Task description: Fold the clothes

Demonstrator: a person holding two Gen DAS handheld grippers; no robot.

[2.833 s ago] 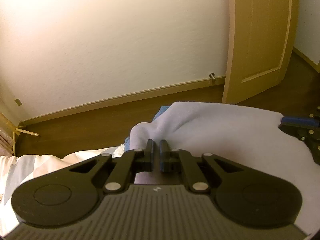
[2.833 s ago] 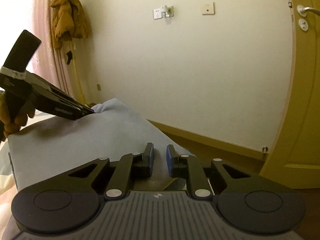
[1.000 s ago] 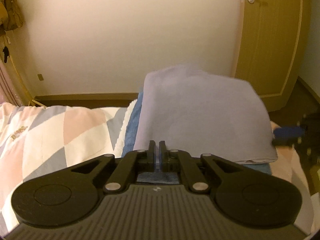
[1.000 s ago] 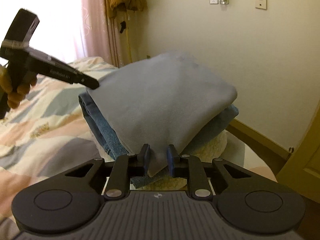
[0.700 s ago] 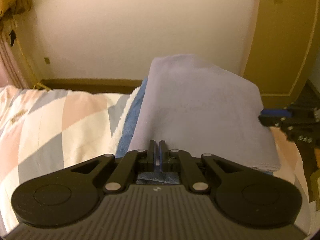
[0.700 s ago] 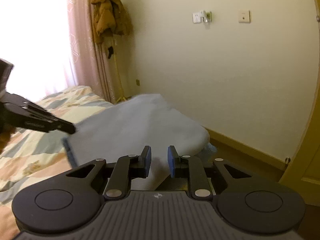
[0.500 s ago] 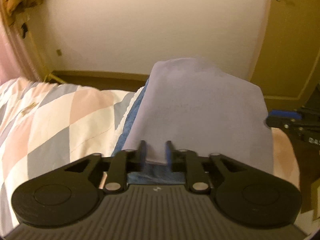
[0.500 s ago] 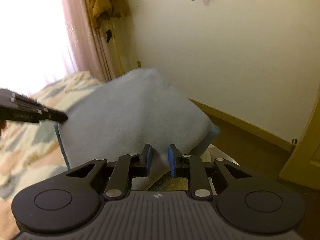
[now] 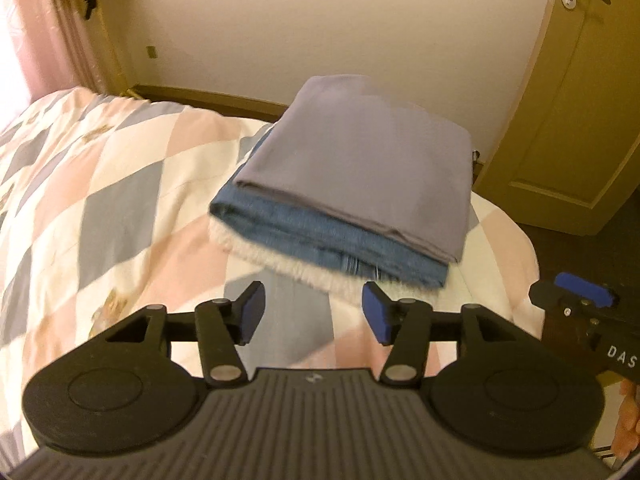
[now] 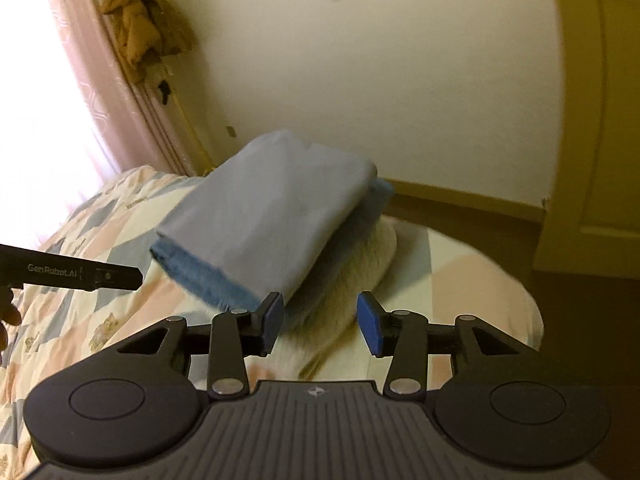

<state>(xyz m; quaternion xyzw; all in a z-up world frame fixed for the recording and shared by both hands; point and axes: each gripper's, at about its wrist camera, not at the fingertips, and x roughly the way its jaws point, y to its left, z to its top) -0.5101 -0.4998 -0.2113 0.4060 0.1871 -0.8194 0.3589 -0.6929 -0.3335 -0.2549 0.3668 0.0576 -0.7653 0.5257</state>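
A folded grey garment [image 9: 360, 172] lies on top of a stack at the far end of the bed [image 9: 100, 184], resting squarely on folded blue jeans [image 9: 328, 240], which in turn sit on a white fleecy garment [image 9: 280, 260] whose fuzzy edge pokes out along the near side. The left gripper [image 9: 312, 312] hovers just short of the stack with its blue-padded jaws spread wide and nothing between them. The right gripper [image 10: 320, 322] is likewise released, jaws apart, hanging near the corner of the stack above the fleecy layer without touching the cloth. Each gripper shows at the edge of the other's view (the left one as a dark bar at the left of the right wrist view, the right one at the right edge of the left wrist view). The bed carries a quilt of pink, grey and cream diamonds. Beyond it stand a cream wall, a wooden door [image 9: 580, 100] with a lever handle, pink curtains [image 10: 104, 92], and a brown coat [image 10: 140, 20] hanging beside them.
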